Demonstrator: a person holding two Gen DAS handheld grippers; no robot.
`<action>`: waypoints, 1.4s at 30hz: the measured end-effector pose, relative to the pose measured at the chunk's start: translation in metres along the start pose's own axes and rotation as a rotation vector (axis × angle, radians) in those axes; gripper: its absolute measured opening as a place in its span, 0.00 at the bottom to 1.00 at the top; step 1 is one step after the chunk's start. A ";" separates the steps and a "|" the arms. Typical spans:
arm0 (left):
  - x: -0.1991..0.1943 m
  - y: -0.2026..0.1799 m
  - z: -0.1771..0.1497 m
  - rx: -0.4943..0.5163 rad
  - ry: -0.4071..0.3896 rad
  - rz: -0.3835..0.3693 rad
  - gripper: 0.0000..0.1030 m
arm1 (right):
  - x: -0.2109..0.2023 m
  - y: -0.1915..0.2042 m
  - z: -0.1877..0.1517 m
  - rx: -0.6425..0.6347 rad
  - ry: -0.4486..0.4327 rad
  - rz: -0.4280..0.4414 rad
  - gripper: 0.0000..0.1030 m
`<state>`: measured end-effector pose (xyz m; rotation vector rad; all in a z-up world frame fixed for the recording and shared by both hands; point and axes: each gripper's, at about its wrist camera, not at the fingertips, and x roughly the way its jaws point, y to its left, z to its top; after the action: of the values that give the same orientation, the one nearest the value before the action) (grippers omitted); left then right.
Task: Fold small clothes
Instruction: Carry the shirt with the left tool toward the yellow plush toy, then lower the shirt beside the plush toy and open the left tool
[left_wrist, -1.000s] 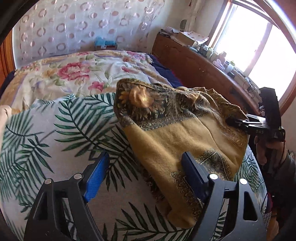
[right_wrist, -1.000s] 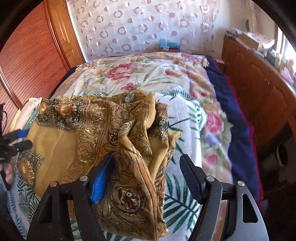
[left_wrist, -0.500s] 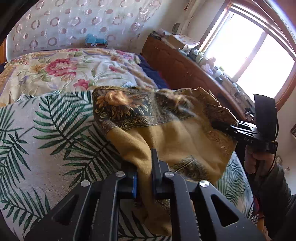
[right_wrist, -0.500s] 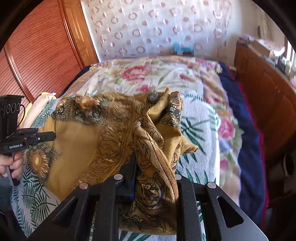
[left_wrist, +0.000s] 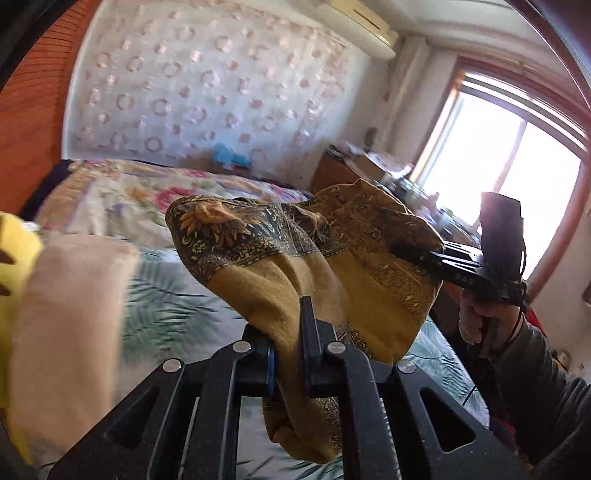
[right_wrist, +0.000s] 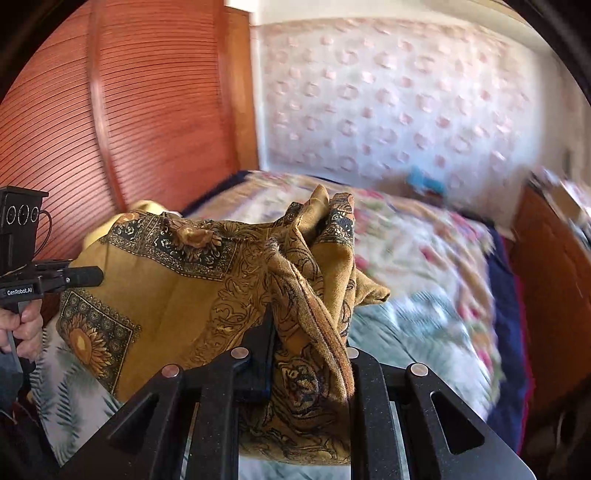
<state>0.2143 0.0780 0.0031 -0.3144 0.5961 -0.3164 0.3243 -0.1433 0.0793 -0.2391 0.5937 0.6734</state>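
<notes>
While both tongs were clamped on it, the mustard patterned cloth (left_wrist: 295, 266) hung lifted above the bed (left_wrist: 166, 288), sagging between them. Left tongs (left_wrist: 290, 354) pinched a plain fold near one edge; right tongs (right_wrist: 308, 354) gripped a bunched, ornate part. In the left wrist view, a pale folded garment (left_wrist: 70, 325) lay close at the left, blurred.
</notes>
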 end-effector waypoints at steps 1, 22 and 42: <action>-0.011 0.009 -0.001 -0.009 -0.019 0.027 0.11 | 0.008 0.011 0.009 -0.027 -0.006 0.020 0.16; -0.073 0.159 -0.070 -0.261 -0.079 0.326 0.11 | 0.264 0.168 0.143 -0.419 0.100 0.293 0.17; -0.084 0.128 -0.087 -0.157 -0.044 0.452 0.60 | 0.224 0.120 0.109 -0.123 0.026 0.133 0.60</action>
<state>0.1228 0.2083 -0.0719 -0.3269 0.6321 0.1726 0.4346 0.1063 0.0336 -0.3256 0.5970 0.8381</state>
